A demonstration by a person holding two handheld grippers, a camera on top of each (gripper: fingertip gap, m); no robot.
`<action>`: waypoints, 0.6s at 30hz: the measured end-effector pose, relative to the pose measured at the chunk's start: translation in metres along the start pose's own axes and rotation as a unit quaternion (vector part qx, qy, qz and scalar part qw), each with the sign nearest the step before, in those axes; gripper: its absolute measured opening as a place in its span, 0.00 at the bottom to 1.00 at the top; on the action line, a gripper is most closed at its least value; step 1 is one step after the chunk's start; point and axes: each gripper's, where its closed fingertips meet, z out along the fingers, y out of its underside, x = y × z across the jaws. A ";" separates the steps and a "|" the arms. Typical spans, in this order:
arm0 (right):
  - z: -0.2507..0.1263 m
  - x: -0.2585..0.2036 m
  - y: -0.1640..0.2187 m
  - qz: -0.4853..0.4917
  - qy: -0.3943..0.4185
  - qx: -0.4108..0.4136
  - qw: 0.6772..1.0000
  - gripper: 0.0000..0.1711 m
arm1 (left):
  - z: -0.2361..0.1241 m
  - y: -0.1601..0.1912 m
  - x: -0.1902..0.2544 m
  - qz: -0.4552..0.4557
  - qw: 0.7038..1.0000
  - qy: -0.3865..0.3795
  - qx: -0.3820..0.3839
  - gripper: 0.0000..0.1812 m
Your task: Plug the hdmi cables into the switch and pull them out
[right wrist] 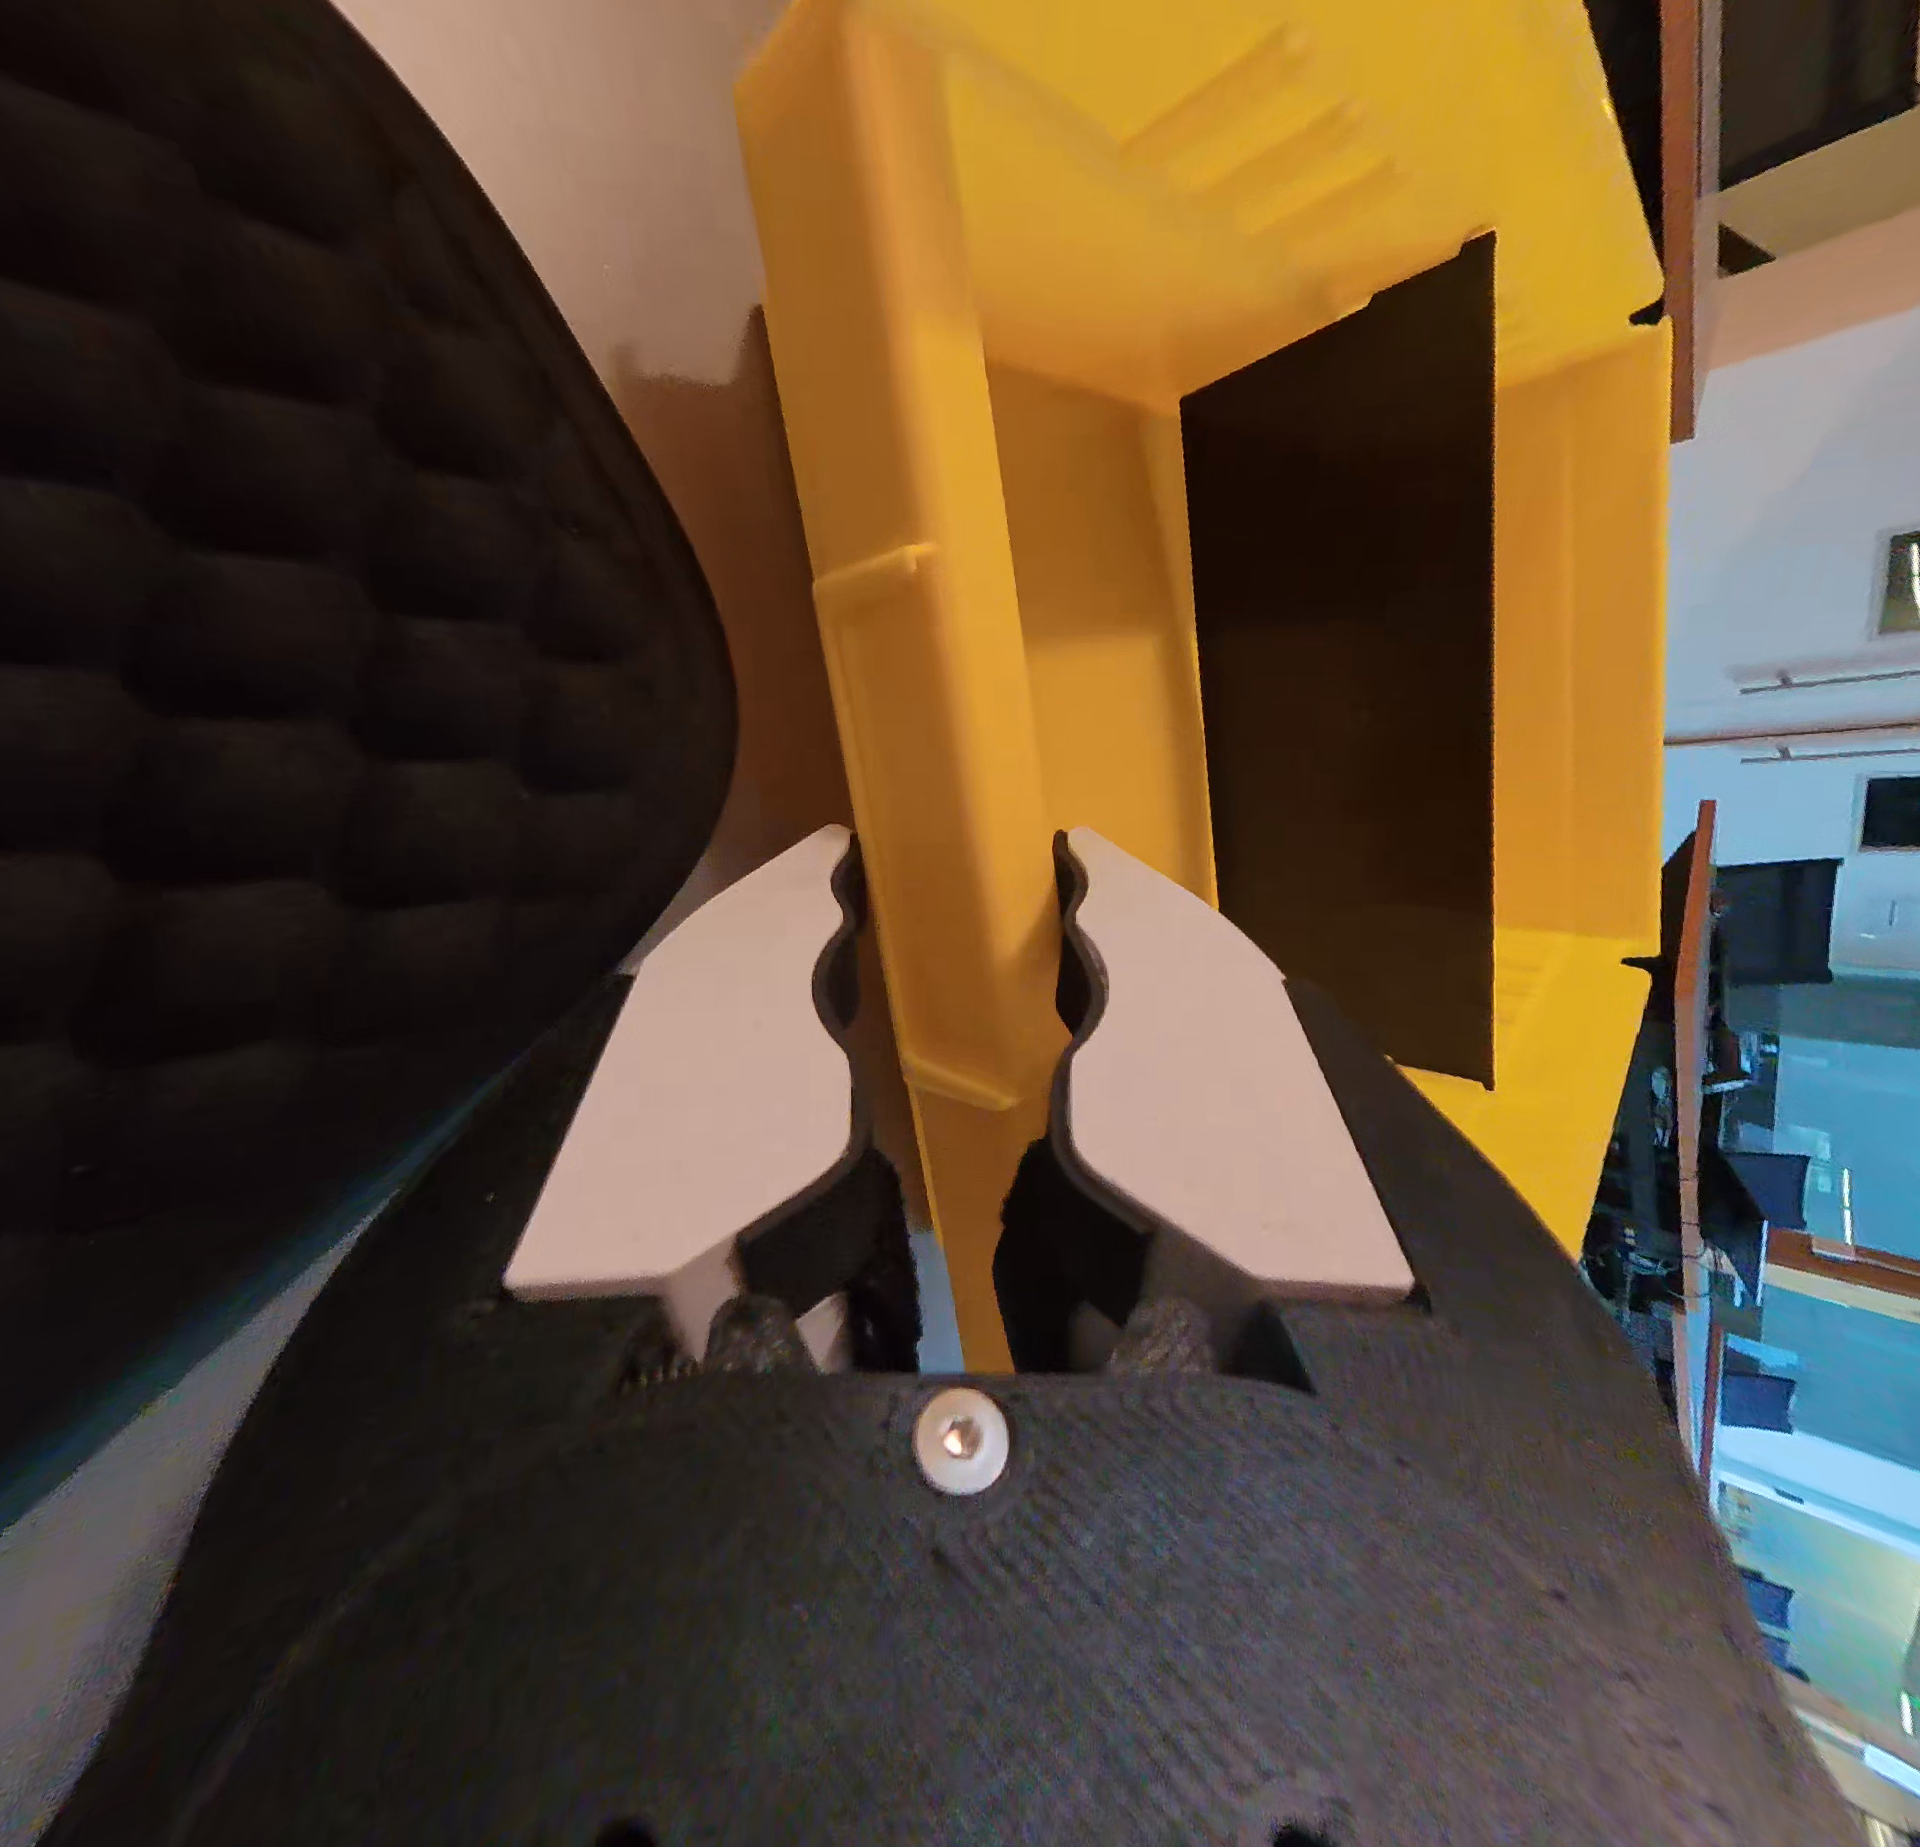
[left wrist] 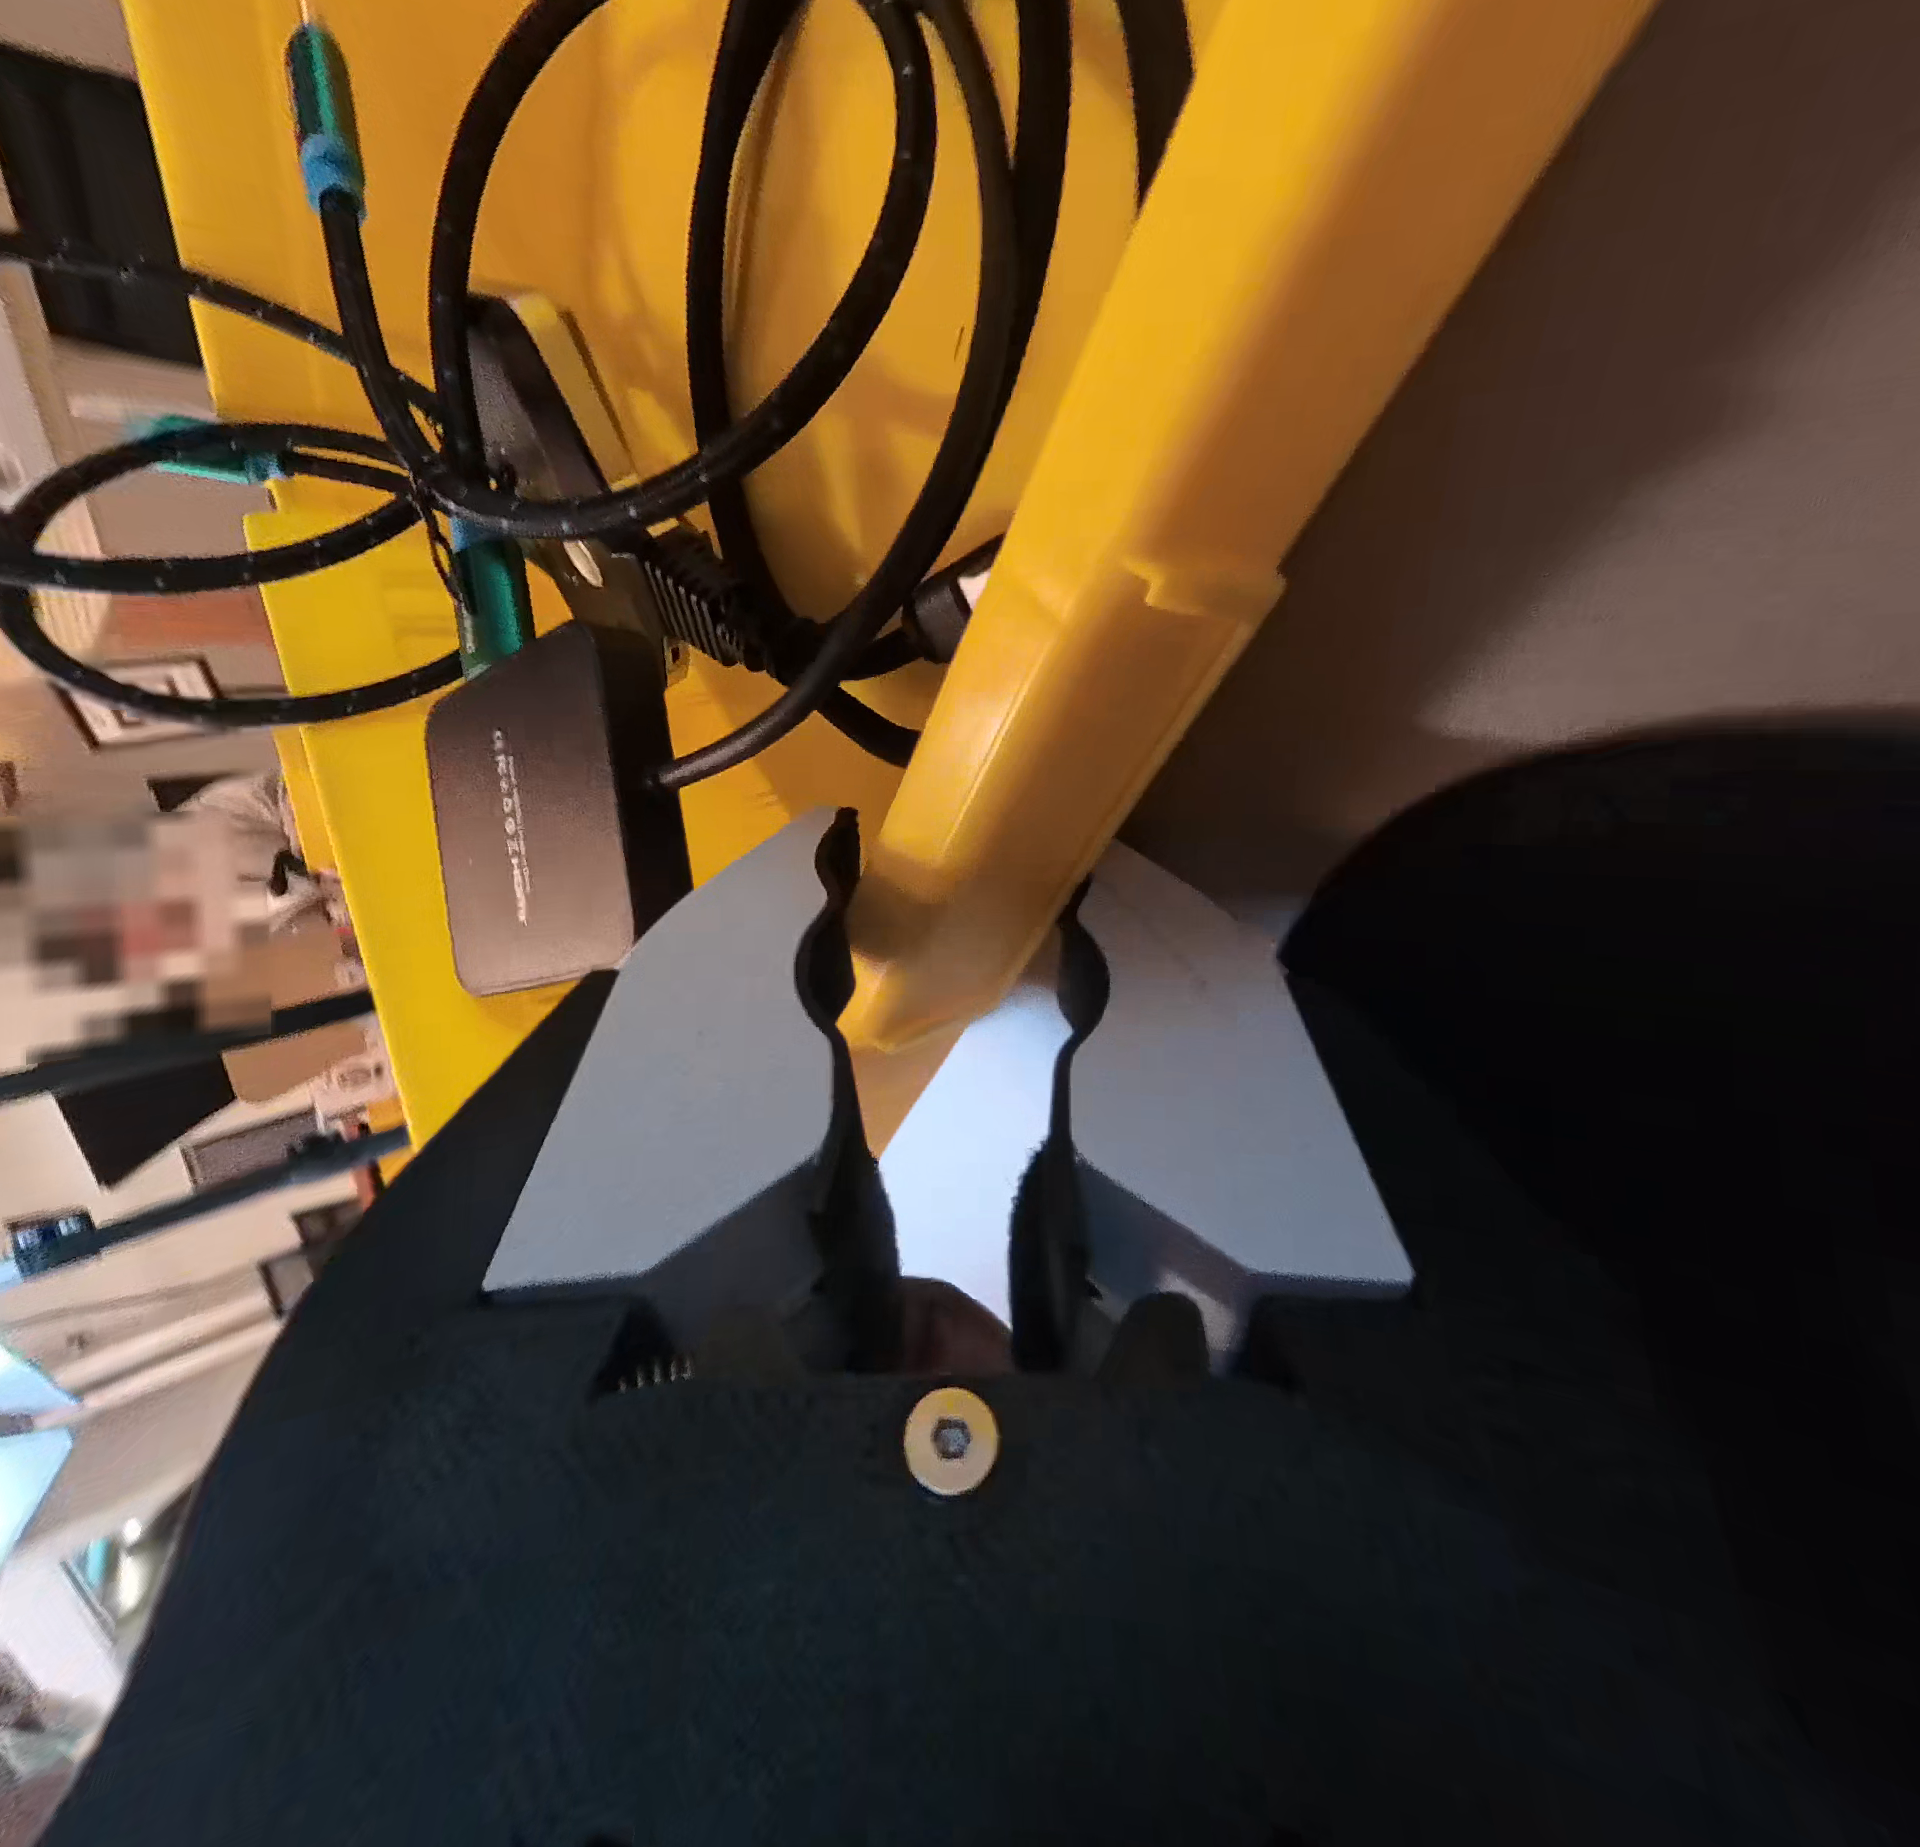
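Note:
A yellow bin [left wrist: 1039, 602] holds the dark grey HDMI switch [left wrist: 530, 810] and coils of black braided cable [left wrist: 935, 239]. One green plug [left wrist: 494, 602] meets the switch's top edge. Another green plug [left wrist: 324, 124] lies loose farther off, and a third [left wrist: 197, 452] hangs over the bin's edge. A thin black lead [left wrist: 748, 748] leaves the switch's side. My left gripper [left wrist: 961, 852] is shut on the bin's rim. In the right wrist view, my right gripper [right wrist: 956, 841] is shut on a yellow bin's rim [right wrist: 914, 654]. No cables show there.
A black panel [right wrist: 1340, 654] stands inside the bin in the right wrist view. A black quilted cushion [right wrist: 260, 602] is close on the left; it also shows in the left wrist view [left wrist: 1662, 1070]. A beige surface [left wrist: 1558, 447] lies beyond the bin. My right fingertips sit around 35 cm from my left ones.

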 end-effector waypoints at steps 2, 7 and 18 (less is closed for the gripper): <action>0.000 0.000 0.001 -0.003 0.000 0.002 1.000 0.20 | -0.008 0.017 0.001 -0.028 0.999 -0.006 -0.023 0.20; 0.000 0.001 0.003 -0.008 -0.001 0.005 1.000 0.20 | -0.022 0.050 0.002 -0.110 0.991 -0.017 -0.076 0.20; -0.008 0.012 0.041 -0.020 -0.012 -0.014 1.000 0.20 | -0.054 0.149 0.006 -0.110 0.982 -0.026 -0.149 0.19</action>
